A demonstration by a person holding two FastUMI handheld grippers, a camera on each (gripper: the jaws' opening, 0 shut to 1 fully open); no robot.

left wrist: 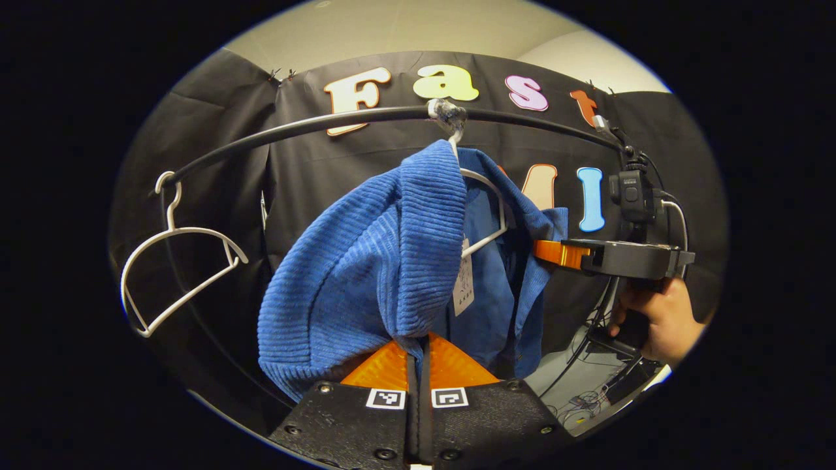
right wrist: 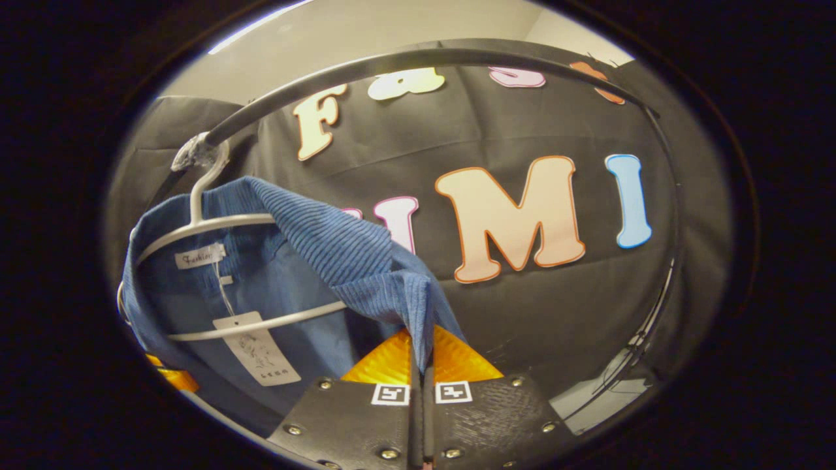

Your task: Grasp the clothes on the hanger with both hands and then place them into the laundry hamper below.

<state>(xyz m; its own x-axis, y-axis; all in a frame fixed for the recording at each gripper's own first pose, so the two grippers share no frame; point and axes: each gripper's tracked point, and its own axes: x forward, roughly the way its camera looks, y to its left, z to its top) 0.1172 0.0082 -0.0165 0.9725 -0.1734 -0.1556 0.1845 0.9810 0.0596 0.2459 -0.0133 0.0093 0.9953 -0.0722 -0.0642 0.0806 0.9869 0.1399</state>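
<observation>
A blue corduroy garment [left wrist: 366, 261] hangs on a white hanger [left wrist: 486, 196] from the black rail [left wrist: 313, 125], half pulled off it. My left gripper [left wrist: 418, 352] is shut on a fold of the blue cloth at its near shoulder. In the right gripper view the same blue garment [right wrist: 274, 287] drapes over the white hanger [right wrist: 202, 225], and my right gripper [right wrist: 421, 356] is shut on its other edge. The right gripper [left wrist: 555, 252] also appears in the left gripper view, held by a hand [left wrist: 659, 320] and pinching the garment's far side.
An empty white hanger [left wrist: 176, 261] hangs at the rail's left end. A paper tag [right wrist: 258, 352] dangles from the garment's collar. Cables lie on the pale floor [left wrist: 588, 385] at the lower right, behind the held gripper.
</observation>
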